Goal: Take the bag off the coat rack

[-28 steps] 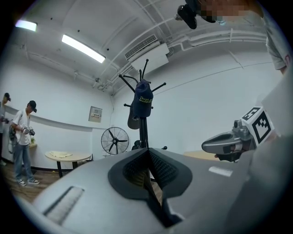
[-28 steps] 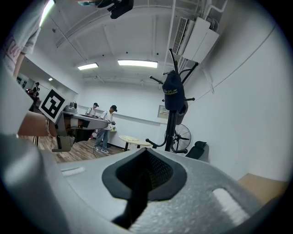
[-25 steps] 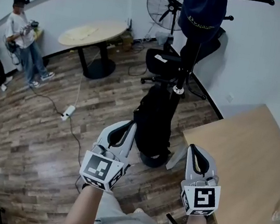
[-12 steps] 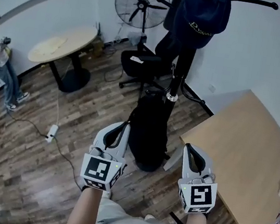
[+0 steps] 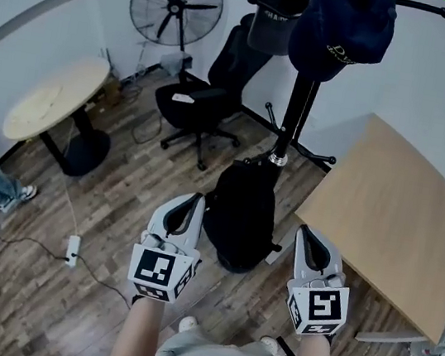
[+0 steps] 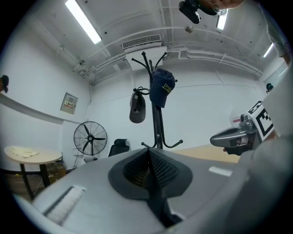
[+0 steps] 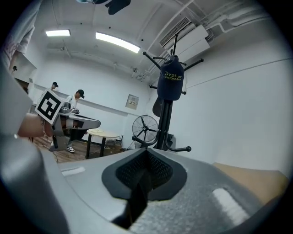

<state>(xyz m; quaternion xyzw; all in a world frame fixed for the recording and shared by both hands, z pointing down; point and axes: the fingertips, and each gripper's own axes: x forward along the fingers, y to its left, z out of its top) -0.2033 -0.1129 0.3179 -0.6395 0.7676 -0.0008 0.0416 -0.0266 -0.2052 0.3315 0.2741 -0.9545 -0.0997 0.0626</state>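
Your left gripper (image 5: 192, 202), jaws closed and empty, points level at the black metal coat rack (image 5: 297, 114), likely lining up a reach. The black fabric bag (image 5: 240, 218), apparently slung from a lower hook, sits just ahead between both grippers. Your right gripper (image 5: 308, 233) is likewise closed, holding nothing.
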